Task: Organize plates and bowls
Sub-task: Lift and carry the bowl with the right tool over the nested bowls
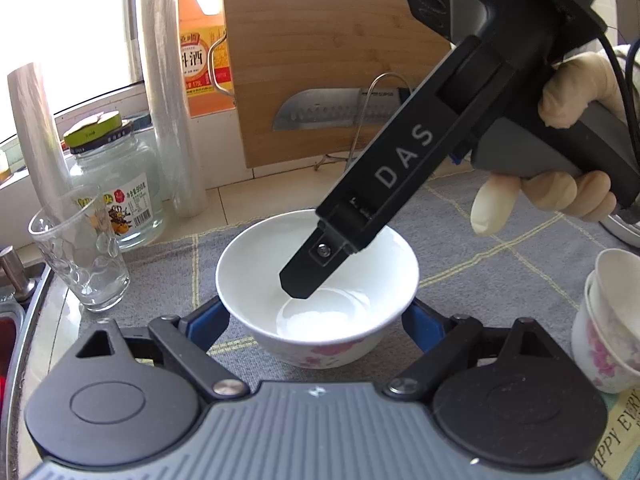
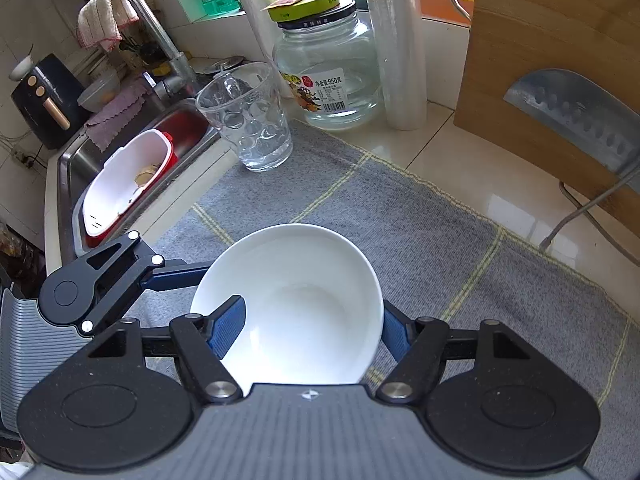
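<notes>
A white bowl (image 1: 320, 300) with pink flowers on its side sits on a grey mat (image 1: 480, 248). My left gripper (image 1: 316, 320) is spread wide with its blue fingers on either side of the bowl's base. My right gripper (image 2: 312, 332) straddles the bowl's rim: one blue finger (image 2: 228, 328) lies inside the bowl (image 2: 304, 304), the other outside. In the left wrist view its black finger (image 1: 320, 264) reaches down into the bowl. The left gripper's arm (image 2: 100, 284) shows at the bowl's left. Stacked flowered cups (image 1: 608, 320) stand at the right.
A drinking glass (image 2: 248, 120), a glass jar with a green lid (image 2: 328, 60), rolls of plastic film (image 2: 396, 40), a wooden cutting board (image 1: 332, 72) with a knife (image 1: 332, 110), and an orange bottle (image 1: 200, 48) stand behind the mat. A sink (image 2: 132, 168) with a red-and-white basin lies to the left.
</notes>
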Tool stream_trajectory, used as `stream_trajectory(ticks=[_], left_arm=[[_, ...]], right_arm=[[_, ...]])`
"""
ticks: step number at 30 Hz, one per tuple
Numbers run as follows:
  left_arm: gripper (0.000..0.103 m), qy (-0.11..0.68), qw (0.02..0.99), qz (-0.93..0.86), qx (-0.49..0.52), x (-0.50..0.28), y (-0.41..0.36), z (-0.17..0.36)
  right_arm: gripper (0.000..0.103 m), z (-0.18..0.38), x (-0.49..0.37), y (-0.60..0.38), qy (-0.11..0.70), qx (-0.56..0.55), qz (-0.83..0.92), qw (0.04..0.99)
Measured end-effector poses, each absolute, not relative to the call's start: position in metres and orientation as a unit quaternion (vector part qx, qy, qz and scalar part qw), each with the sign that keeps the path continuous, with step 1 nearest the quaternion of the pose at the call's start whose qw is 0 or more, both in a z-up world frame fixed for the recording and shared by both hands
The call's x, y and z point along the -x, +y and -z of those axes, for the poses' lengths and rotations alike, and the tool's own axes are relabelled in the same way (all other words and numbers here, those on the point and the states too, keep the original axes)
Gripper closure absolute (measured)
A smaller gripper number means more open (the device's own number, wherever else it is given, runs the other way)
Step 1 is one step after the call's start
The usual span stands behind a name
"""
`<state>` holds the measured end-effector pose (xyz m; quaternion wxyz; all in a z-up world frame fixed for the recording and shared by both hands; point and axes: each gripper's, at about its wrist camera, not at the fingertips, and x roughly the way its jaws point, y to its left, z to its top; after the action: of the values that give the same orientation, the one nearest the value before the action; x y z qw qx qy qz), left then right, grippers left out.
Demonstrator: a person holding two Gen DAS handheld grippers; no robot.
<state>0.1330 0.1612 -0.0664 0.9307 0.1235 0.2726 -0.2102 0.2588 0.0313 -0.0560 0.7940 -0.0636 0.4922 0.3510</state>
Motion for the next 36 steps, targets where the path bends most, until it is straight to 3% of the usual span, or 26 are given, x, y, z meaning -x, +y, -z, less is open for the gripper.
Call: stream_trajectory(ticks=[36], left_arm=[[0.011,0.239,0.914,0.28,-0.172,-0.033,0.082,0.023]], right_arm=[[0.027,0.0,-0.137,-0.071,0.45,0.026,-0.315,0.835]])
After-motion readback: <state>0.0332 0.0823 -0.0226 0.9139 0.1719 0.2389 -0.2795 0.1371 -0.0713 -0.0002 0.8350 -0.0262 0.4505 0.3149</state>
